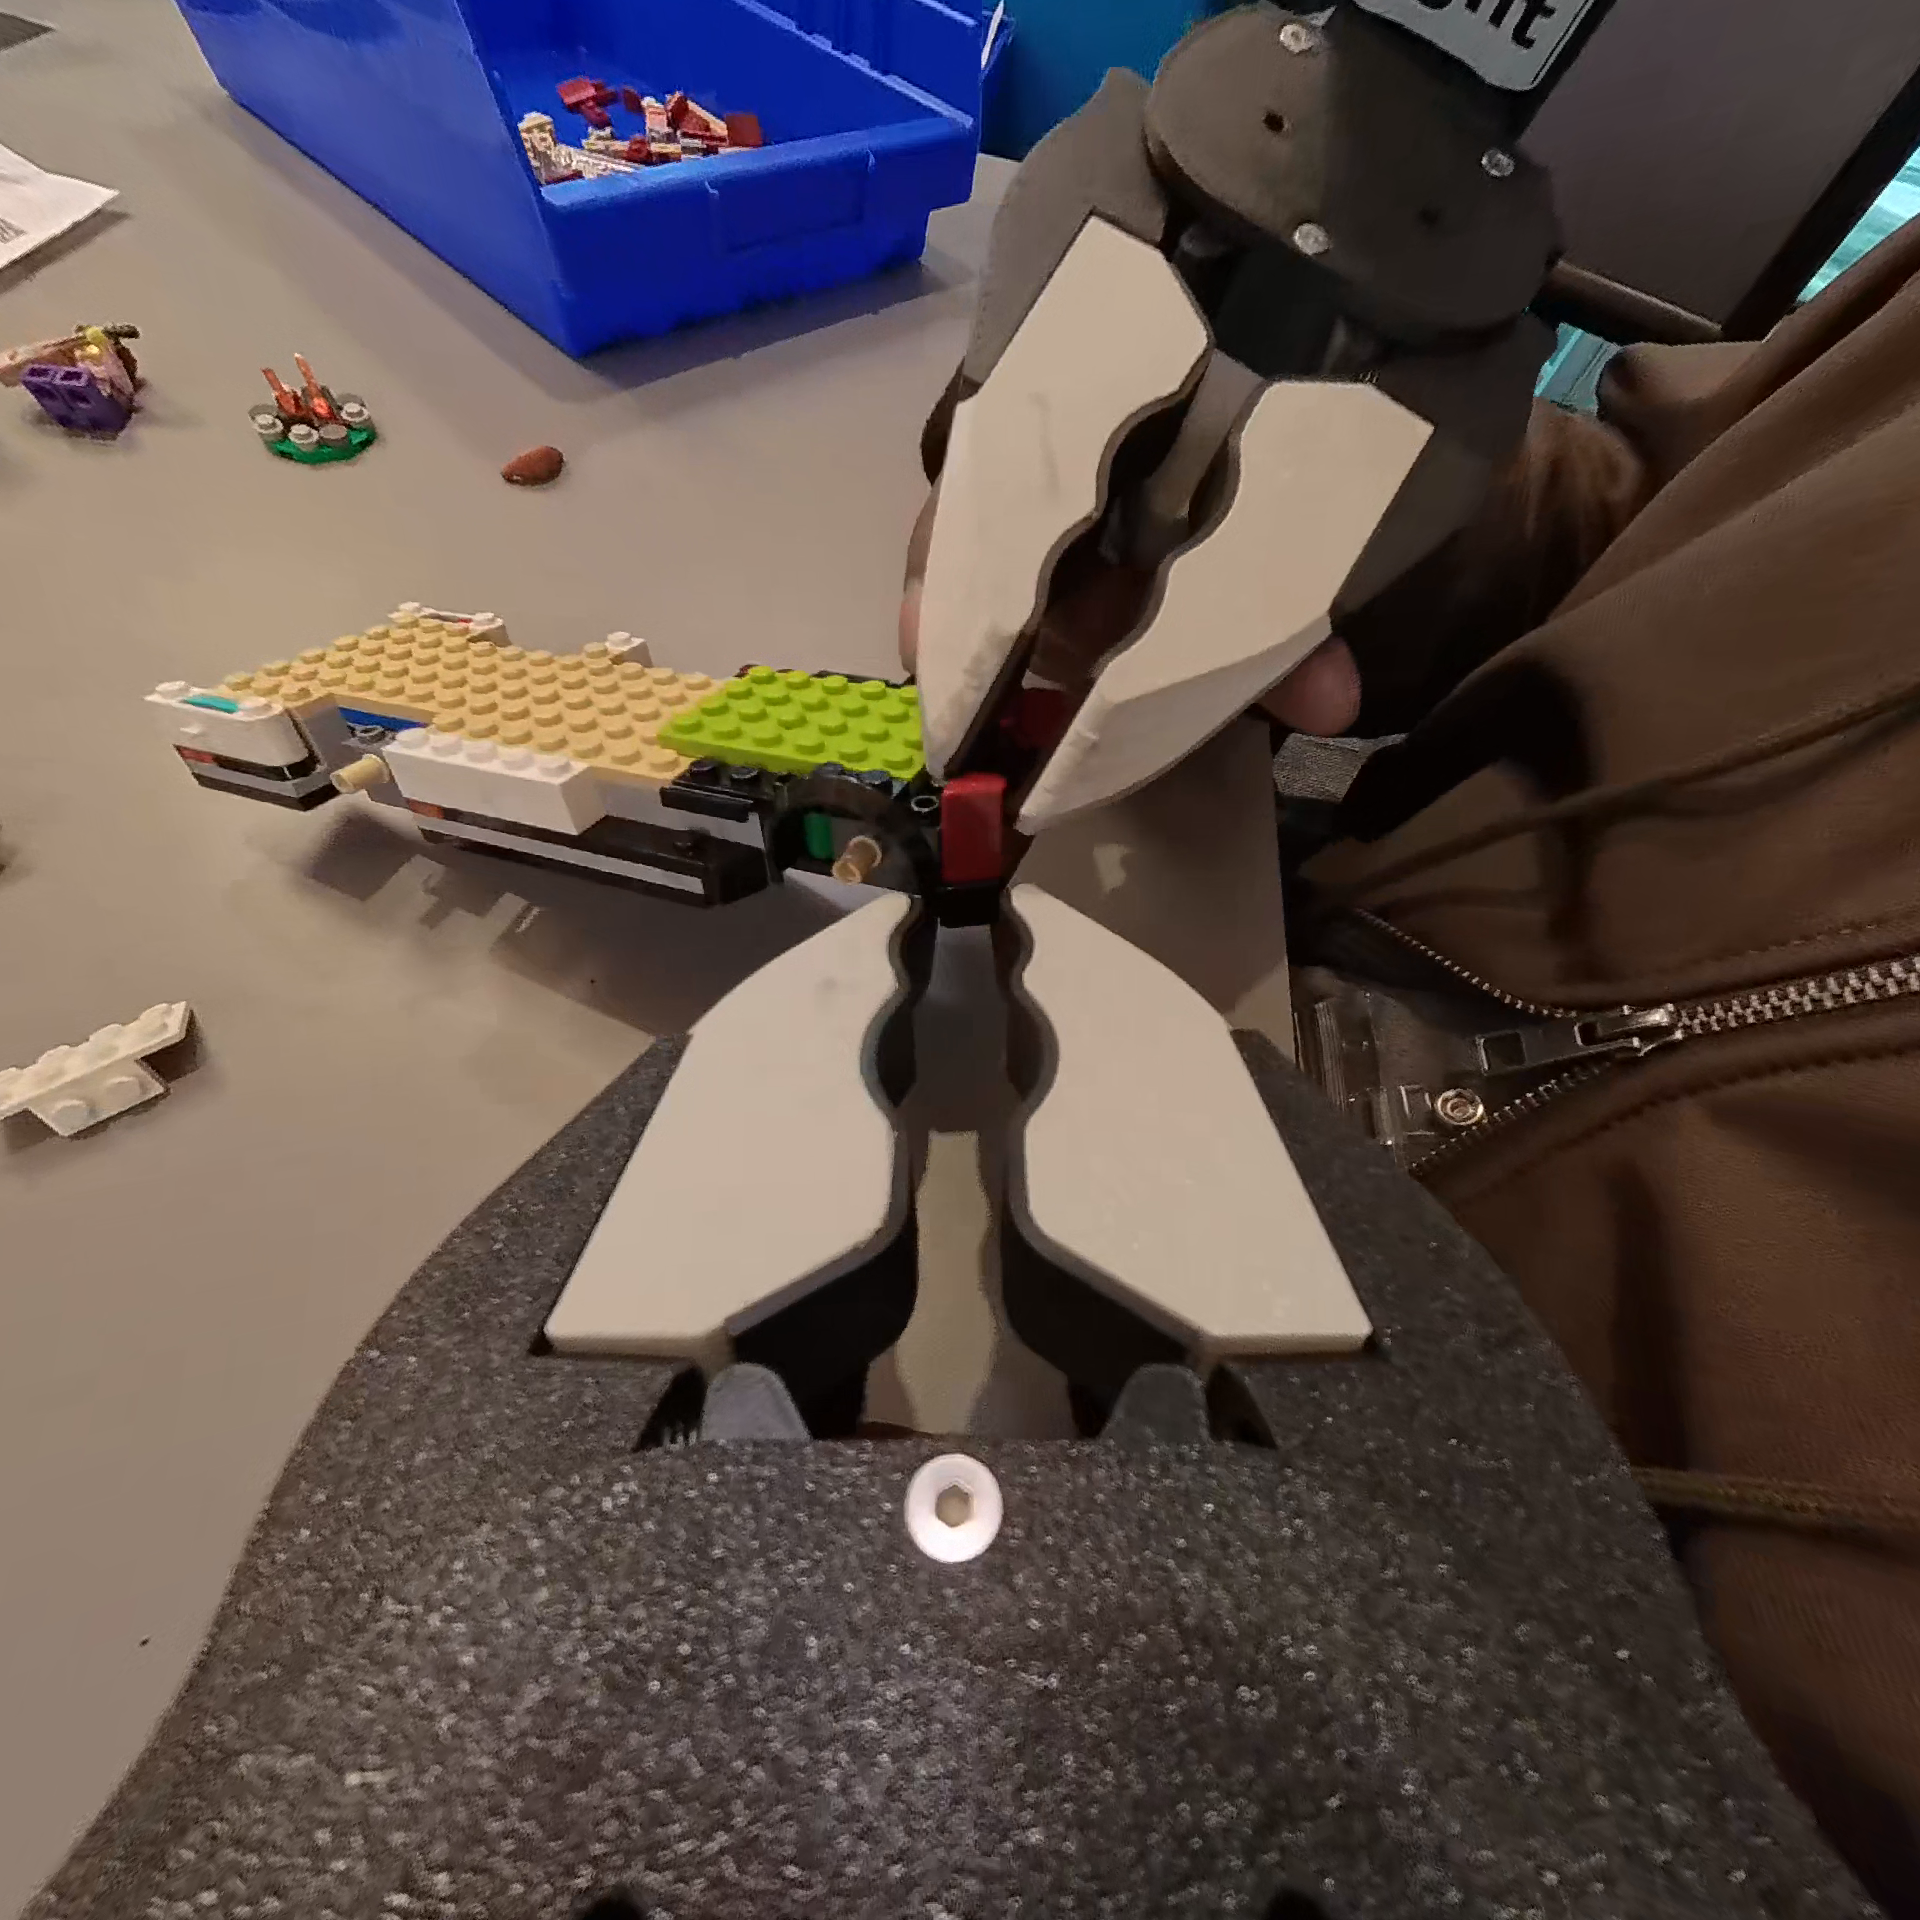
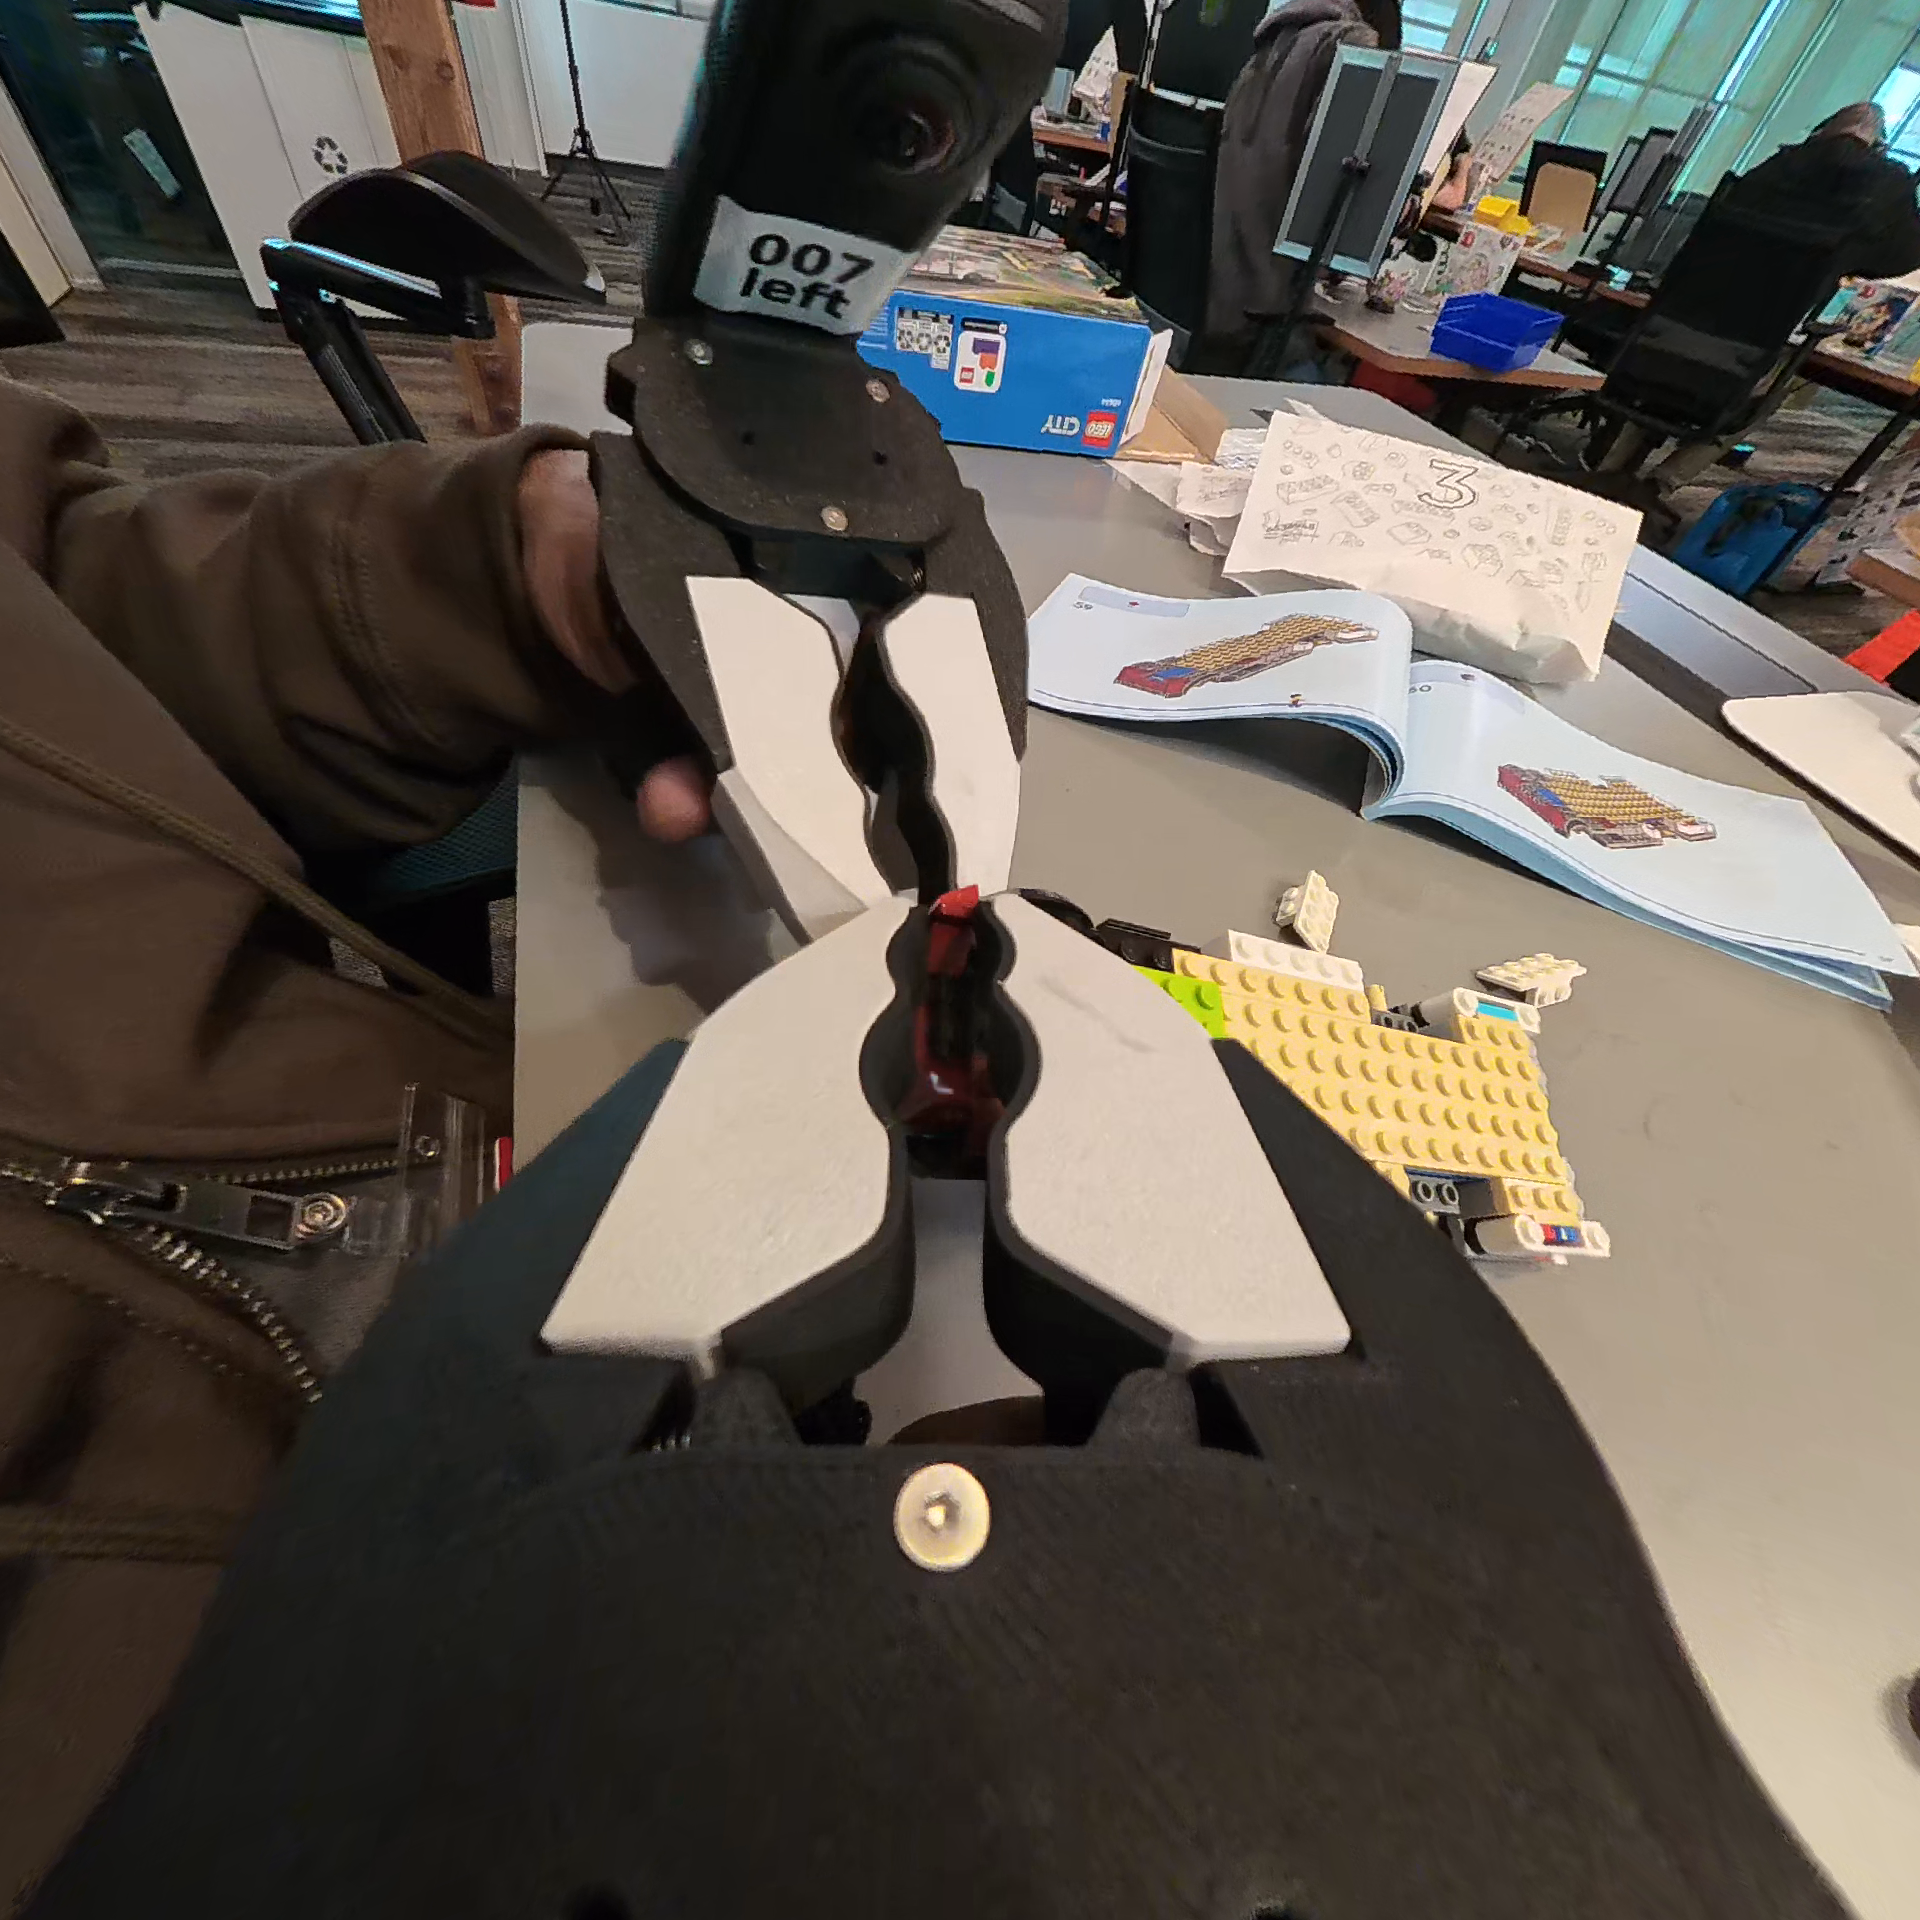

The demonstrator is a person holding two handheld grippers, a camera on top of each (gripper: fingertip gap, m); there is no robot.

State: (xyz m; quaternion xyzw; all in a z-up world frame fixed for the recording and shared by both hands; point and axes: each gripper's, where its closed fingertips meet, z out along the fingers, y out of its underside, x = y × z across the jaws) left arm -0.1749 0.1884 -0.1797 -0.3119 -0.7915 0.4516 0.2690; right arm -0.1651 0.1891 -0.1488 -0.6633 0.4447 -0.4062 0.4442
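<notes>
A long brick model with a tan plate (image 1: 468,686) and a lime green plate (image 1: 800,717) lies across the grey table (image 1: 312,1351). At its near end stands a red brick (image 1: 971,831) on a black piece (image 1: 966,906). My left gripper (image 1: 964,902) is shut on that black piece just under the red brick. My right gripper (image 1: 982,800) comes in from above, its fingers closed around the red part. In the right wrist view my right gripper (image 2: 953,902) is shut on the dark red piece (image 2: 948,997), with the left gripper (image 2: 940,878) tip to tip against it and the model (image 2: 1403,1081) to the right.
A blue bin (image 1: 644,239) with small bricks stands behind the model. Small builds (image 1: 312,416), a brown piece (image 1: 533,464) and a white piece (image 1: 94,1070) lie on the left. An open booklet (image 2: 1558,790), a paper bag (image 2: 1434,520) and a blue box (image 2: 1018,364) lie farther off. A brown jacket (image 1: 1662,935) is close by.
</notes>
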